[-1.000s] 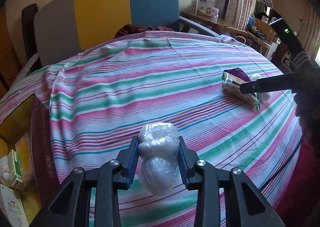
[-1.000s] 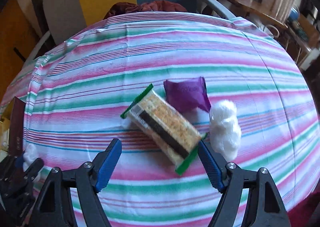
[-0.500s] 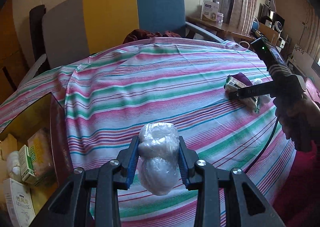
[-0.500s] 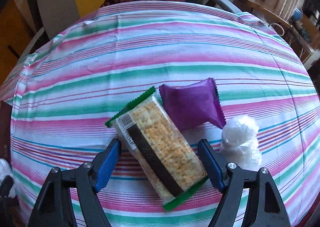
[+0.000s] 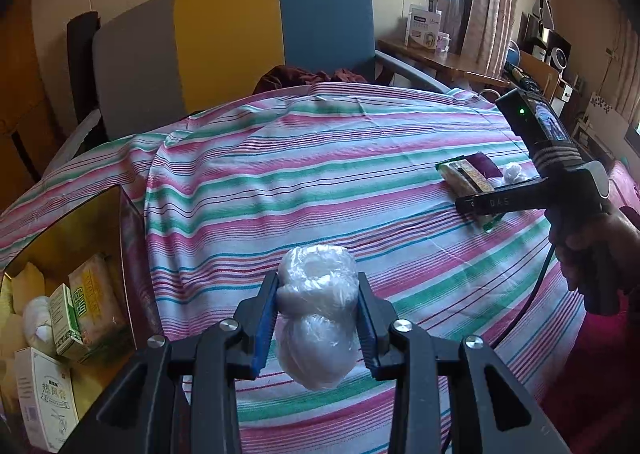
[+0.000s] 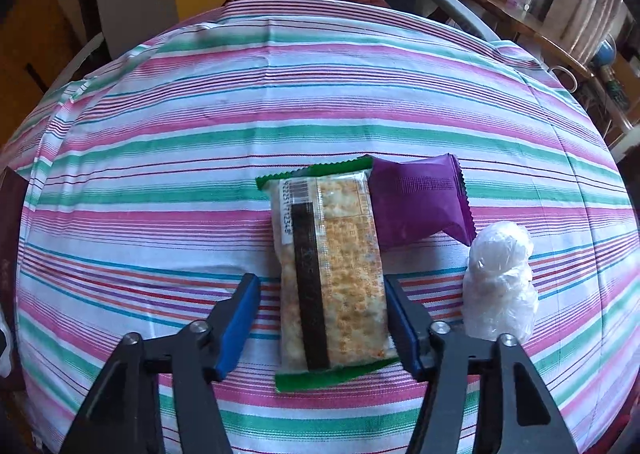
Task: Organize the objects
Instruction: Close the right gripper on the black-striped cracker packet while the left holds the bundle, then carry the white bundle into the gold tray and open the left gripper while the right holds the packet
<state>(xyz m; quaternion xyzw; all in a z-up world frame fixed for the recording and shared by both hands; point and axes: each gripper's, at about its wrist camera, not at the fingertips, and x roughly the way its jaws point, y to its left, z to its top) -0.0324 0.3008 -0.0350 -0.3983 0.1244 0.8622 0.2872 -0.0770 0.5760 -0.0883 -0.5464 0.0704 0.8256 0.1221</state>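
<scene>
My left hand-held gripper (image 5: 318, 328) is clenched on a white plastic-wrapped bundle (image 5: 318, 318) and holds it above the striped surface (image 5: 304, 174), near the open box (image 5: 68, 238) at the left edge. This box already contains several packets and small cartons, so I judge that a good part of the sorting is done. My right hand-held gripper (image 6: 322, 328) is closing around the cracker packet (image 6: 330, 274); its right pad touches the packet, the left pad is not yet on it. Beside this packet lie a purple pouch (image 6: 416, 206) and a second white bundle (image 6: 500, 286), both still to collect.
</scene>
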